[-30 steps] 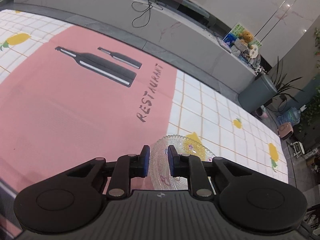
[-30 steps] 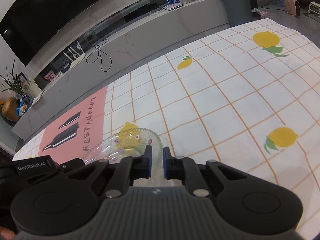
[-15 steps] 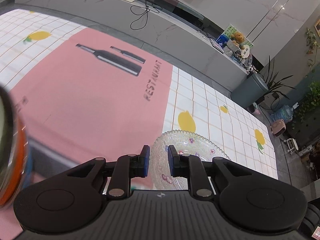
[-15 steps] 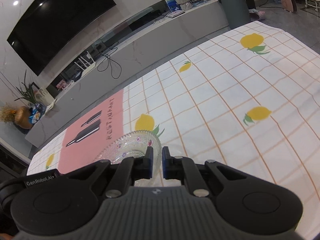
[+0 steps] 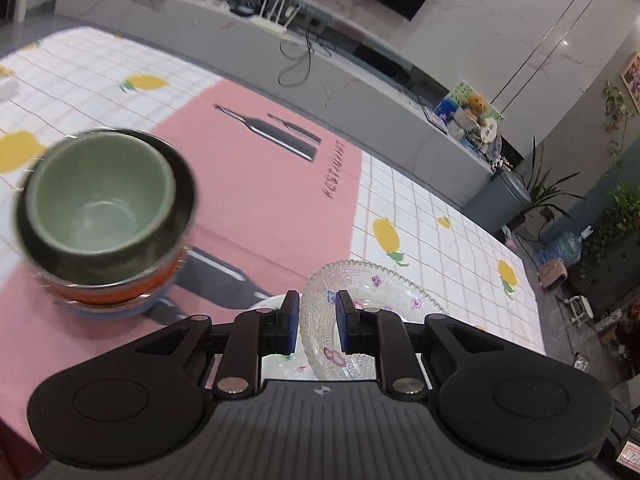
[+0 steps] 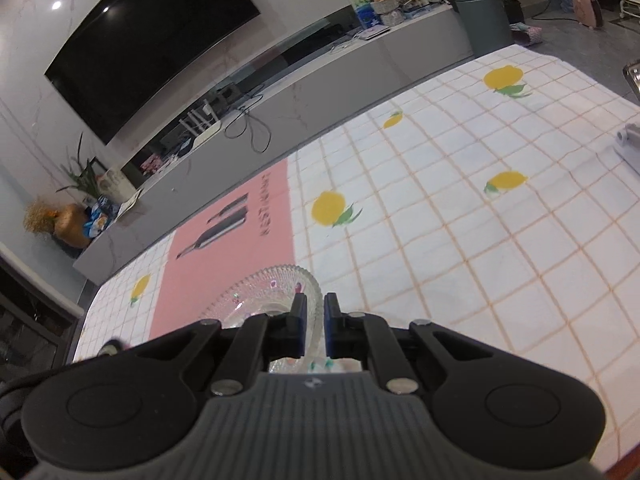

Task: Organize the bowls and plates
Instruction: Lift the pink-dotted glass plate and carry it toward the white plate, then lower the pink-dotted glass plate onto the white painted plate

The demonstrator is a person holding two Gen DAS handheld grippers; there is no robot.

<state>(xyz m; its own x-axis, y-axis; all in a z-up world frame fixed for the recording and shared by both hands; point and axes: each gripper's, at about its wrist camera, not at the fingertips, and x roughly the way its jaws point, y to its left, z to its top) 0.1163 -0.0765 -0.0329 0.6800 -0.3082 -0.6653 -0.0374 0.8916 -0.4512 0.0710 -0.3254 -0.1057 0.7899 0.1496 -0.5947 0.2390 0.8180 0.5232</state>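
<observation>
Left wrist view: looks from just behind the left gripper (image 5: 316,322), angled down over the worktop (image 5: 452,248) toward the long grey TV bench (image 5: 360,92); a bowl stack (image 5: 104,216) sits close at its left.
Right wrist view: looks from just behind the right gripper (image 6: 315,330), angled down over the worktop (image 6: 480,248) toward the wall-hung television (image 6: 152,44).
Shared ground: the glass plate (image 5: 372,300) (image 6: 272,292) close at both pairs of fingers, the pink bottle-print mat (image 5: 276,184) (image 6: 232,240), the lemon-check cloth, the grey bin (image 5: 500,200) (image 6: 480,16).

Table w/ lemon-check cloth (image 6: 480,240), pink mat (image 5: 248,208) on it (bowl stack (image 5: 104,220) atop mat).
</observation>
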